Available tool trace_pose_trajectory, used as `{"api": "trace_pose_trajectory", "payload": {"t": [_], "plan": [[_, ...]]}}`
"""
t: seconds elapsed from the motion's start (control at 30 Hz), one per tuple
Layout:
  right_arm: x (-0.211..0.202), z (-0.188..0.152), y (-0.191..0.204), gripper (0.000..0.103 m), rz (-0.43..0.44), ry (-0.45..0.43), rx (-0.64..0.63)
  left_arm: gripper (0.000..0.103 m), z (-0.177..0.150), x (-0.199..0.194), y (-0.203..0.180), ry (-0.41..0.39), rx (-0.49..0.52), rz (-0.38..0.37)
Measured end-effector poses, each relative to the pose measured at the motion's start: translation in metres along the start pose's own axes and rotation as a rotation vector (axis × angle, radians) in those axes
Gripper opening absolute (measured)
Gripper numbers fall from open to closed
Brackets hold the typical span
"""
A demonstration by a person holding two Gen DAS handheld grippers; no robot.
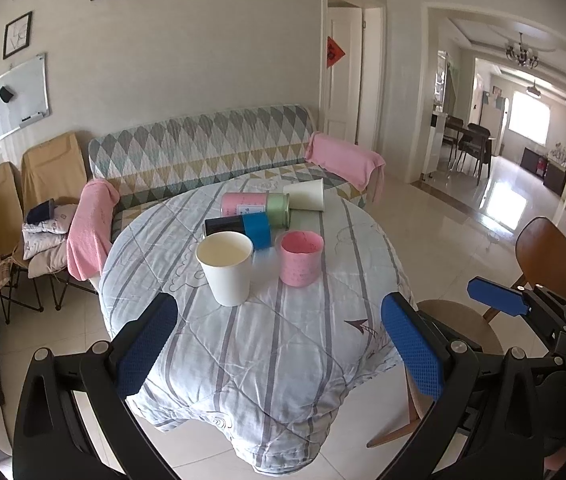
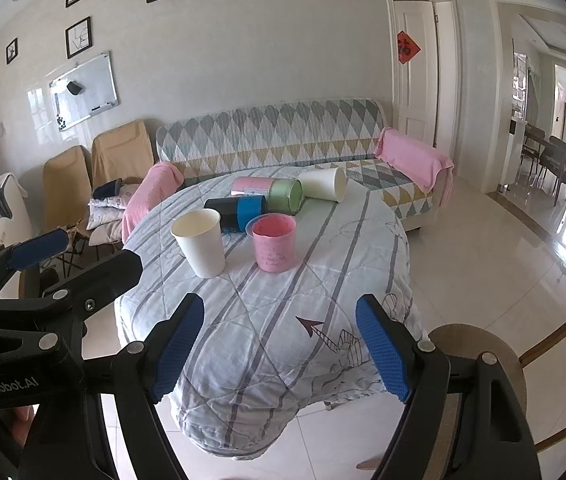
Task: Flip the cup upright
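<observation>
A round desk (image 1: pixel 283 360) draped in a quilted grey-striped cloth carries six cups. Toward the middle, a white paper cup (image 1: pixel 226 267) and a pink speckled cup (image 1: pixel 299 258) stand upright, mouths up, a small gap between them. Behind them, toward the far edge by the sofa (image 1: pixel 211 148), four cups lie on their sides: a black-and-blue cup (image 1: pixel 243 229) just behind the white one, a pink-and-green cup (image 1: pixel 257 205) touching it, and a second white cup (image 1: pixel 306 195) at the far edge, its mouth turned right. A clear cup (image 2: pixel 252 225) peeks out behind the pink speckled one in the right wrist view.

The left gripper (image 1: pixel 279 346) and the right gripper (image 2: pixel 281 346) both hover over the near edge, jaws spread wide and holding nothing, their blue pads (image 1: pixel 413 350) dimpled rubber. Nothing lies between them and the cups. Wooden chairs (image 1: pixel 555 256) stand to the right.
</observation>
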State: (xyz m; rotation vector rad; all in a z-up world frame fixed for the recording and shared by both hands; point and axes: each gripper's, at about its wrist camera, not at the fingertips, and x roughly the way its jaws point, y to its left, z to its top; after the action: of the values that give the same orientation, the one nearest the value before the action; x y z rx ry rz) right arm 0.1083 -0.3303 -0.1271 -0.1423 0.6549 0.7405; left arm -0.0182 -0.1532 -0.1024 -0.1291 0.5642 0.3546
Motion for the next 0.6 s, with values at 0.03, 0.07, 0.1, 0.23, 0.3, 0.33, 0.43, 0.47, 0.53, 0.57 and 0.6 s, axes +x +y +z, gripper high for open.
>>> {"api": "trace_pose_trajectory", "payload": {"t": [0.03, 0.07, 0.1, 0.23, 0.3, 0.33, 0.43, 0.47, 0.53, 0.57, 0.6], "plan": [[0.0002, -0.0001, -0.0008, 0.080, -0.002, -0.001, 0.000, 0.103, -0.0001, 0.0003, 0.0002, 0.002, -0.001, -0.001], [0.0002, -0.0002, -0.0012, 0.080, -0.002, -0.001, 0.001, 0.103, 0.0000, 0.0000, 0.0000, 0.000, 0.000, -0.001], [0.0003, -0.0002, -0.0014, 0.080, 0.000, 0.002, 0.001, 0.103, 0.0001, 0.0001, 0.0000, -0.001, 0.001, -0.002], [-0.0012, 0.0002, -0.0020, 0.080, -0.005, 0.000, 0.002, 0.103, -0.0005, 0.0017, 0.0000, 0.000, 0.003, -0.004], [-0.0025, 0.0000, -0.0022, 0.080, -0.006, -0.001, 0.004, 0.103, -0.0009, 0.0028, -0.0004, 0.000, 0.005, -0.004], [-0.0023, 0.0003, -0.0023, 0.080, -0.008, -0.001, 0.003, 0.103, -0.0012, 0.0033, -0.0001, 0.001, 0.005, -0.006], [-0.0033, 0.0004, -0.0025, 0.080, -0.009, 0.001, 0.005, 0.103, -0.0016, 0.0042, -0.0003, 0.002, 0.006, -0.008], [-0.0034, 0.0005, -0.0025, 0.080, -0.010, 0.001, 0.005, 0.103, -0.0015, 0.0040, -0.0013, 0.003, 0.006, -0.009], [-0.0040, 0.0005, -0.0024, 0.080, -0.012, 0.002, 0.006, 0.103, -0.0020, 0.0045, -0.0012, 0.003, 0.007, -0.009], [-0.0049, 0.0004, -0.0020, 0.080, -0.015, 0.002, 0.006, 0.103, -0.0020, 0.0045, -0.0012, 0.002, 0.007, -0.009], [-0.0055, 0.0005, -0.0017, 0.080, -0.015, 0.003, 0.006, 0.103, -0.0024, 0.0053, -0.0007, 0.002, 0.007, -0.011]]}}
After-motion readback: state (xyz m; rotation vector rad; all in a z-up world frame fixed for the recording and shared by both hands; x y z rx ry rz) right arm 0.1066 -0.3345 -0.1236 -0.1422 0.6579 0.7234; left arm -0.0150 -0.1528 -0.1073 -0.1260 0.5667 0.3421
